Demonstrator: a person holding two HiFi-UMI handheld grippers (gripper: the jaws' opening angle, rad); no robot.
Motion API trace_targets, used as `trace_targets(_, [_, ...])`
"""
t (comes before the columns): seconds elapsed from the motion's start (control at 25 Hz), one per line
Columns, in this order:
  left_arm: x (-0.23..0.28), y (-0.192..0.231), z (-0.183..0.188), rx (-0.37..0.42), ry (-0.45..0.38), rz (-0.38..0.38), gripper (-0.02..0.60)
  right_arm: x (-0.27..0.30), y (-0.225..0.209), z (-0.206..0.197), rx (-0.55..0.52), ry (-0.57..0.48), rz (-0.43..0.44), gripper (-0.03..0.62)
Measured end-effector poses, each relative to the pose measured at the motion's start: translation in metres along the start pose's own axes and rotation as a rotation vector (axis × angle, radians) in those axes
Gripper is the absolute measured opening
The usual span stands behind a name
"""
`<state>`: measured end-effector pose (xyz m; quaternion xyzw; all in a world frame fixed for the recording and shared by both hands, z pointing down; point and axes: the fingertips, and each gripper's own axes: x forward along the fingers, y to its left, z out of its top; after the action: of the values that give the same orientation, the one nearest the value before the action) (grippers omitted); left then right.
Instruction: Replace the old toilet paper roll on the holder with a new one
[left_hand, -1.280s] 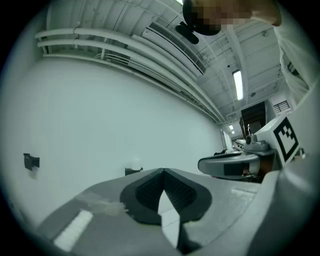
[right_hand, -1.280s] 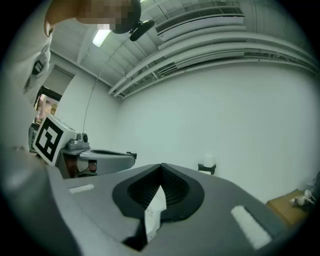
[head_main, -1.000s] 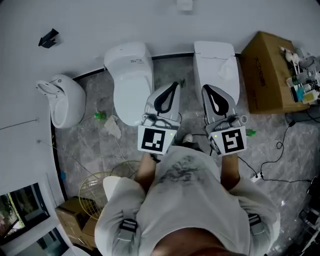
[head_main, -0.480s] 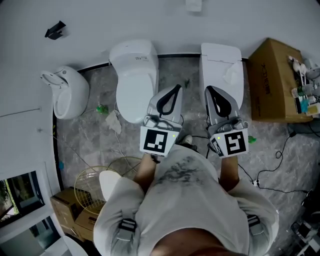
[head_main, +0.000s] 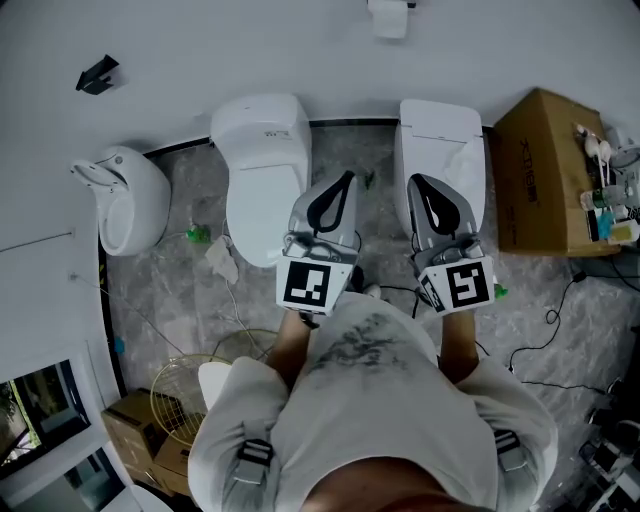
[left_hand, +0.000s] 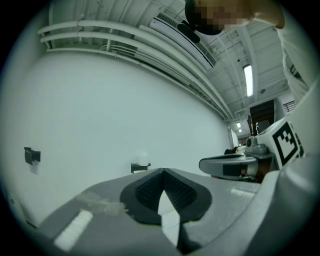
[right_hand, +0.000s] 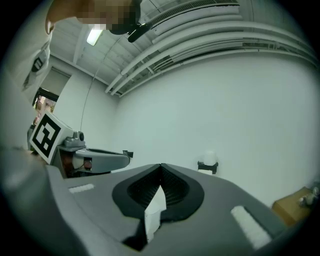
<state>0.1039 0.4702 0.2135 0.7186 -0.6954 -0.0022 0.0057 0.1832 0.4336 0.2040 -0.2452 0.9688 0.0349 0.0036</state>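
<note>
A white toilet paper roll sits on a small dark wall holder at the top of the head view. It also shows far off as a roll in the left gripper view and as a roll in the right gripper view. My left gripper and right gripper are held side by side at chest height, level and aimed at the wall. Both are well short of the holder. The left gripper and the right gripper have their tips pressed together, shut, with nothing gripped.
Two white toilets stand against the wall below the grippers. A white fixture is at the left, a cardboard box at the right. A wire basket and cables lie on the marble floor. A black fitting is on the wall.
Both grippers have moved forward together toward the wall, staying shut. The roll on its holder has come further into the head view's top edge.
</note>
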Motion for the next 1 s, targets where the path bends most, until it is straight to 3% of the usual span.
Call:
trace_targets(0.6, [0.08,0.086,-0.002,-0.03,0.009,-0.089,-0.002,0.102,-0.034,-0.011,-0.005,0.037,-0.104,0.0])
trace_targets(1.0, [0.122,0.109,-0.01,-0.032,0.03,-0.148,-0.002,0.145,-0.058,-0.02,-0.006,0.063,-0.15,0.0])
